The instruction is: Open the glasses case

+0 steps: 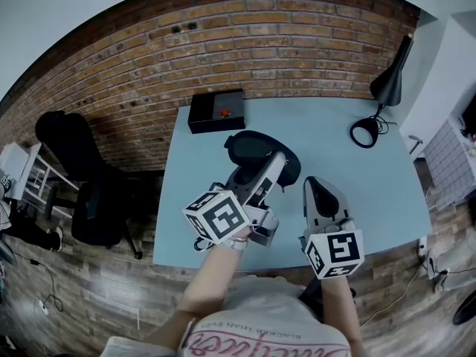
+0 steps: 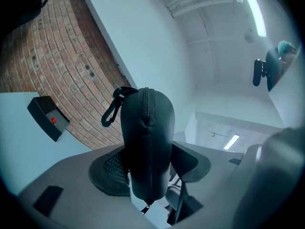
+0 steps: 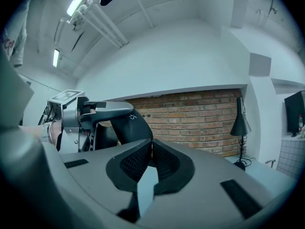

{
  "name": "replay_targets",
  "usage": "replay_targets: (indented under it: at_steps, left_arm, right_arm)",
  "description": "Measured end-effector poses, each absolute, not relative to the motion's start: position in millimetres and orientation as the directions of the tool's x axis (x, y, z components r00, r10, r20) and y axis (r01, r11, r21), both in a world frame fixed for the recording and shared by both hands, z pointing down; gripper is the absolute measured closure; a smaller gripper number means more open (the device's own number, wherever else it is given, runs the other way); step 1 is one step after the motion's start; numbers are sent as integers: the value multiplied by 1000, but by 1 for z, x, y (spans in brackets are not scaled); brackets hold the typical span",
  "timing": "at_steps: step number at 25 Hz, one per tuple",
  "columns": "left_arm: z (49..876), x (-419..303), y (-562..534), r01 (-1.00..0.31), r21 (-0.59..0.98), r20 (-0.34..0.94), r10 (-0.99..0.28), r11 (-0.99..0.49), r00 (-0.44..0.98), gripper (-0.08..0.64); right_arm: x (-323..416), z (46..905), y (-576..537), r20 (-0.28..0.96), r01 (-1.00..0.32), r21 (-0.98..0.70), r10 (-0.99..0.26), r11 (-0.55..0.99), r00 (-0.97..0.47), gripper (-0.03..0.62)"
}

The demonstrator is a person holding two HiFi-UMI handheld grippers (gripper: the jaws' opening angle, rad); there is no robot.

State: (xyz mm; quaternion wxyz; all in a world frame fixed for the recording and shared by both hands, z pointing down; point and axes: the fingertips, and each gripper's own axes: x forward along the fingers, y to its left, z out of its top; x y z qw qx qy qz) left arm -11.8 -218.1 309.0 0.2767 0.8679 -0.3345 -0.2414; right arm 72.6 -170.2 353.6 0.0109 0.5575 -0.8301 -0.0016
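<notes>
My left hand-held gripper (image 2: 150, 168) is clamped on the dark, zipped fabric glasses case (image 2: 145, 128), held off the pale blue worktop (image 1: 357, 192). The case's long axis points away from me. My right hand-held gripper (image 3: 151, 161) is empty with its jaws together, just to the right. The zip pull seems to be at the near end.

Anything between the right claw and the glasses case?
Nothing visible. The left claw holds the glasses case over the table, its zip facing out; the shut right claw sits beside it with only air between.
</notes>
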Motion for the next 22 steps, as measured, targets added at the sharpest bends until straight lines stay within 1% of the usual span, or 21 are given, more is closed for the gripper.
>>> replay_targets:
  at_steps: [3,8,10,12,14,16,22]
  left_arm:
    - [299,-11,-222,-474,609,-238,-716,-637,656,301]
    - [288,-9,-225,-474,594,-251,-710,-650,658,301]
    - [286,-7,-225,-466,594,-252,-702,-655,666,301]
    - [286,-5,-224,-461,596,-249,-698,-657,672,301]
    - [285,-4,-223,-455,599,-249,-693,-659,676,301]
    - [284,-2,-223,-443,602,-253,-685,-664,683,301]
    - [286,3,-219,-431,598,-246,-667,-676,703,301]
  right_arm:
    - [66,362,-169,57,-909,-2,-908,416,-416,572]
    - [49,372,-168,98,-876,-20,-871,482,-482,571]
    - [41,375,-167,109,-857,-40,-850,514,-515,561]
    - [34,378,-167,118,-840,-63,-832,539,-543,538]
    - [31,380,-167,127,-833,-70,-823,550,-554,515]
    - [29,381,-169,129,-831,-69,-821,553,-557,508]
    - [26,374,-173,101,-841,-75,-835,536,-541,509]
